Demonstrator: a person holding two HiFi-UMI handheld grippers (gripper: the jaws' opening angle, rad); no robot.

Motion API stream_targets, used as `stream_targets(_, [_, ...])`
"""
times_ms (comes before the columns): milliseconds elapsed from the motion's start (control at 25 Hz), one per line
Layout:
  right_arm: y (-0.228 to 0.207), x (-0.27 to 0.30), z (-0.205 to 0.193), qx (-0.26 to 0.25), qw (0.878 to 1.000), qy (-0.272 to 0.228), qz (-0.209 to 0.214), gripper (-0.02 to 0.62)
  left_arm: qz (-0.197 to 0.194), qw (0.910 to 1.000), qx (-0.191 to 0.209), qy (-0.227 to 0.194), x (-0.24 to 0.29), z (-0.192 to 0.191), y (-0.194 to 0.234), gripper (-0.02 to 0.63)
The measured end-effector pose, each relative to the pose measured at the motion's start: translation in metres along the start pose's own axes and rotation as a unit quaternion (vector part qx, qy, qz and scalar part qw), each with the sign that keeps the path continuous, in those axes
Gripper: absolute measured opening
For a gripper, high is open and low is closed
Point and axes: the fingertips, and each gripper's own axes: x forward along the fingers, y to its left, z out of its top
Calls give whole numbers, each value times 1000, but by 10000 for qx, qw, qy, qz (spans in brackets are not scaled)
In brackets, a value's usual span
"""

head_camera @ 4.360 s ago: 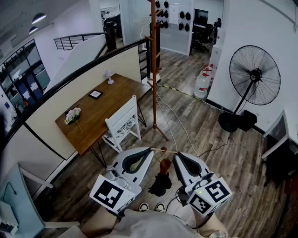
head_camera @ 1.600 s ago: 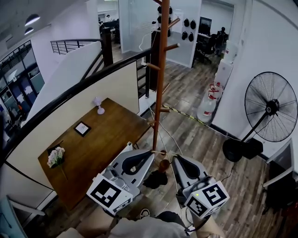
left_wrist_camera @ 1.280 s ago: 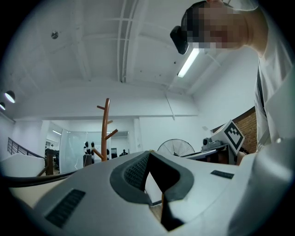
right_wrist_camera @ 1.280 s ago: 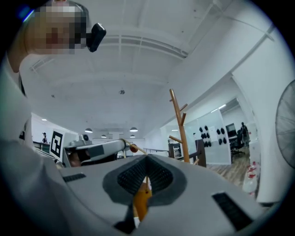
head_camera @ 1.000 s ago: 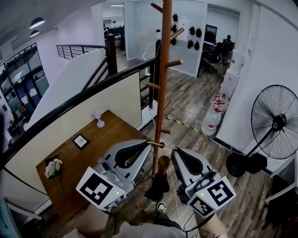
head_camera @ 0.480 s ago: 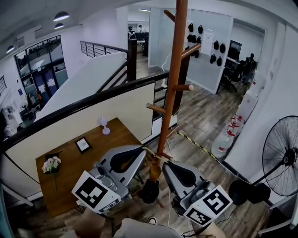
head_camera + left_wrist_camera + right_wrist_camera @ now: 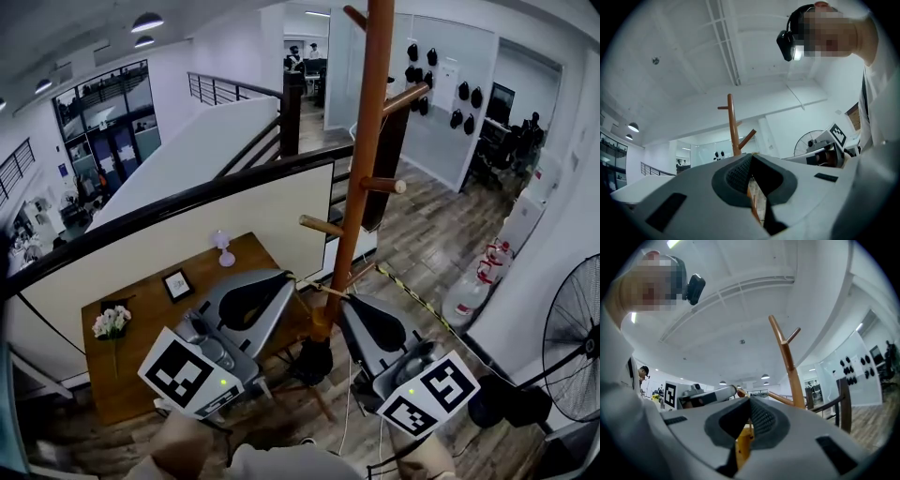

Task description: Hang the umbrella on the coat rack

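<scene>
Two hand-held grippers carry a folded umbrella [image 7: 315, 359] at the foot of a wooden coat rack [image 7: 361, 178] on an office mezzanine, seen from the head view. The left gripper [image 7: 289, 281] sits at lower centre-left of the frame and the right gripper [image 7: 349, 302] at lower centre-right. A thin cord [image 7: 319, 288] stretches between their tips. The umbrella's brown wooden handle [image 7: 321, 323] sits just under that cord, with the black fabric bunched beneath it, low in the frame against the base of the rack's pole; contact with the pole cannot be made out. A short peg [image 7: 323, 225] juts from the pole to the left, above the cord. In the left gripper view, the left gripper [image 7: 751, 161] has its fingers pressed together on a thin brown strand of the cord [image 7: 752, 206], with the rack [image 7: 733, 129] rising beyond. In the right gripper view, the right gripper [image 7: 750, 404] is likewise pinched closed, a yellowish-brown piece [image 7: 743, 446] showing just below its tips and the rack [image 7: 787, 359] leaning up at centre-right. A wooden table [image 7: 141, 337] with flowers [image 7: 111, 322] and a small frame [image 7: 176, 284] fills the lower left, below a dark railing [image 7: 187, 202]; a standing fan [image 7: 572, 337] sits at the right edge.
</scene>
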Motion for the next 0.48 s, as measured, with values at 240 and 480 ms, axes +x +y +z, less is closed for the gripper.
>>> stream_targets(240, [-15,16,6,24,9998,14,-217,3,-222,9996,-173,95,17,-5,19,0])
stream_targets(480, [-20,35,11,-20,9989,-116,-443,3,-416,9990,-132,73,27,-7,42,0])
